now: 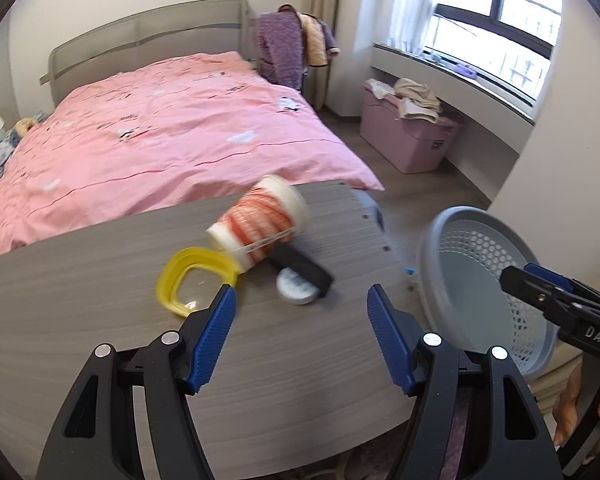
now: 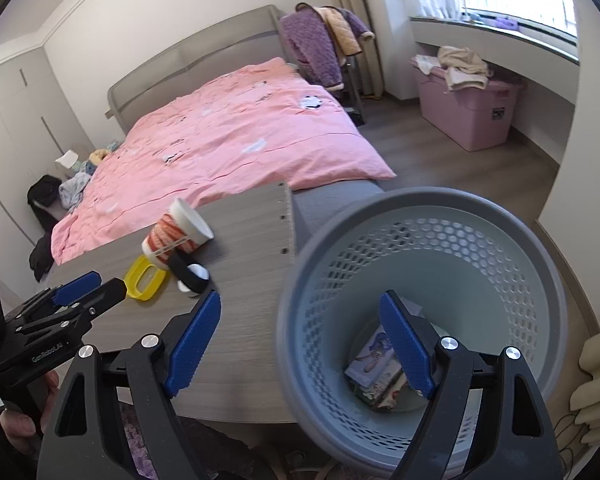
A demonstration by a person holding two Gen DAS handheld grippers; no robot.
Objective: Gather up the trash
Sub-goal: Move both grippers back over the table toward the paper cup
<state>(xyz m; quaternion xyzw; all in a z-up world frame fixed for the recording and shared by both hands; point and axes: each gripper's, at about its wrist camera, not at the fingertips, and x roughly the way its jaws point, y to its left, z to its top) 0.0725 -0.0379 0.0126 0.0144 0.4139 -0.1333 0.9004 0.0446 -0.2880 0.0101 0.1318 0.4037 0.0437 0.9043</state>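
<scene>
The left gripper [image 1: 302, 312] is wide and empty with the tipped cup [image 1: 260, 222] just ahead on the table [image 1: 100, 280], the right gripper [image 2: 300, 340], also empty, is over the basket [image 2: 420, 208], and a hasty reach may roll the cup off the edge

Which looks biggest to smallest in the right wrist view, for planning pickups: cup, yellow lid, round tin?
1. cup
2. yellow lid
3. round tin, partly hidden, so unsure

The right finger [image 2: 410, 350] hides part of the packets [image 2: 370, 368] in the basket [image 2: 420, 208].
</scene>
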